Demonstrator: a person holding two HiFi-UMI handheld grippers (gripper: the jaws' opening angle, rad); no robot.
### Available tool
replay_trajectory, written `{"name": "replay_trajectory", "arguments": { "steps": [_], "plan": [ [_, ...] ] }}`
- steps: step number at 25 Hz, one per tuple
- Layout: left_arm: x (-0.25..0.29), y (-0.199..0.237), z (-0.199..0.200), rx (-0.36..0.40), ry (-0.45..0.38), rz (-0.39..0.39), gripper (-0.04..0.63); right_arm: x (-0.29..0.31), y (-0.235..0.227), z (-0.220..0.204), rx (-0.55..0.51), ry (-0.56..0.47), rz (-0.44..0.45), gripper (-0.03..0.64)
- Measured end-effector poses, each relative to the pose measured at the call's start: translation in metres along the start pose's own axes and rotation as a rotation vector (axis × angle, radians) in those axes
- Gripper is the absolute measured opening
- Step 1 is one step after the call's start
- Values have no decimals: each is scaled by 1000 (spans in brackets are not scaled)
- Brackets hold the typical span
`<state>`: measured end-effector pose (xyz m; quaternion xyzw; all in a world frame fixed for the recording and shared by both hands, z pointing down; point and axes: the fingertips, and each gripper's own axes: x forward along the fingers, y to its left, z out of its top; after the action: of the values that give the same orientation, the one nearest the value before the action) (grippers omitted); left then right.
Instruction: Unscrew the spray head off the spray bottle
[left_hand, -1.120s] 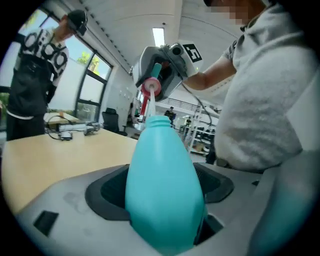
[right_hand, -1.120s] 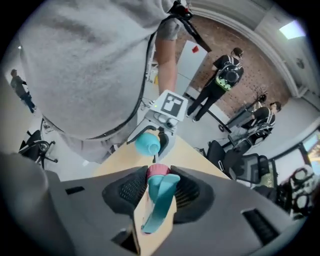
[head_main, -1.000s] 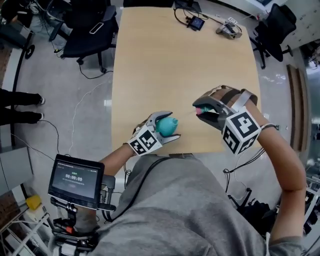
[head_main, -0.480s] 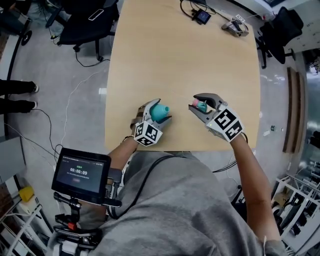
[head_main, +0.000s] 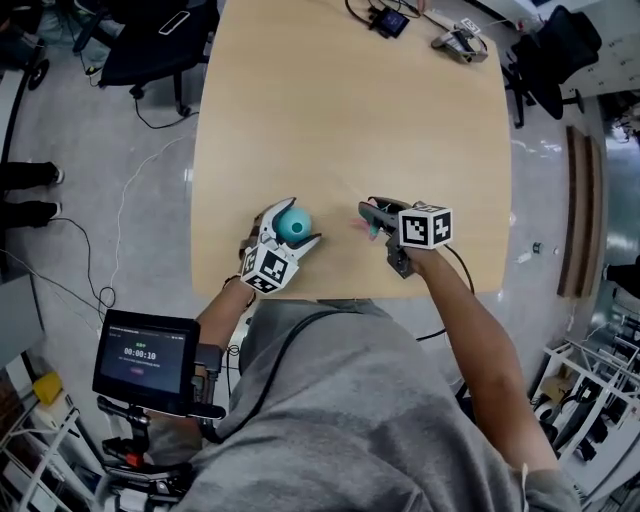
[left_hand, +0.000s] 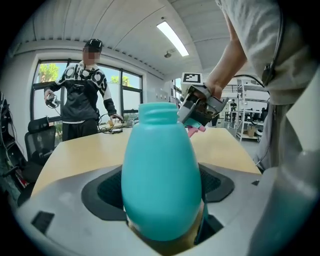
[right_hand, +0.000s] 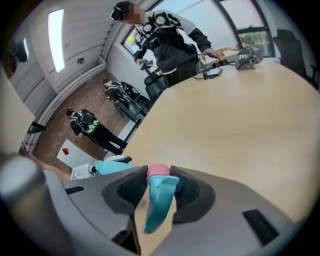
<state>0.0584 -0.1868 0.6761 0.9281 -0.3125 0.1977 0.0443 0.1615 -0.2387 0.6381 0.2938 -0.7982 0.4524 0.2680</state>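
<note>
The teal spray bottle (head_main: 292, 226) stands upright near the table's front edge, its threaded neck bare. My left gripper (head_main: 297, 221) is shut on its body. In the left gripper view the bottle (left_hand: 161, 175) fills the space between the pads. The spray head (head_main: 372, 226), teal with a pink nozzle, is off the bottle. My right gripper (head_main: 369, 219) is shut on it, a short way right of the bottle and low over the wooden table (head_main: 350, 120). In the right gripper view the spray head (right_hand: 160, 197) sits pinched between the pads, and the bottle (right_hand: 112, 167) shows at the left.
Two small devices with cables (head_main: 388, 20) (head_main: 460, 45) lie at the table's far end. A person (left_hand: 82, 95) stands beyond that end. Office chairs (head_main: 150, 40) (head_main: 555, 50) flank the table. A screen on a stand (head_main: 145, 355) is at my lower left.
My right gripper has come down toward the table and nearer the bottle, rolling over with the spray head in it. The left gripper keeps its hold on the bottle.
</note>
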Motion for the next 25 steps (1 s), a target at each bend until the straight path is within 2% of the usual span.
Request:
{"name": "replay_trajectory", "arguments": {
  "steps": [6, 13, 20, 25],
  "plan": [
    [-13, -6, 6, 27, -1, -45, 388, 27, -16, -25, 98, 72, 14, 144],
    [-38, -1, 12, 37, 2, -27, 388, 40, -23, -39, 142, 95, 16, 144],
    [-87, 7, 44, 33, -9, 48, 388, 26, -20, -46, 177, 4, -30, 146],
    [-109, 26, 79, 38, -83, 102, 388, 5, -35, -34, 249, -158, -101, 145]
  ]
}}
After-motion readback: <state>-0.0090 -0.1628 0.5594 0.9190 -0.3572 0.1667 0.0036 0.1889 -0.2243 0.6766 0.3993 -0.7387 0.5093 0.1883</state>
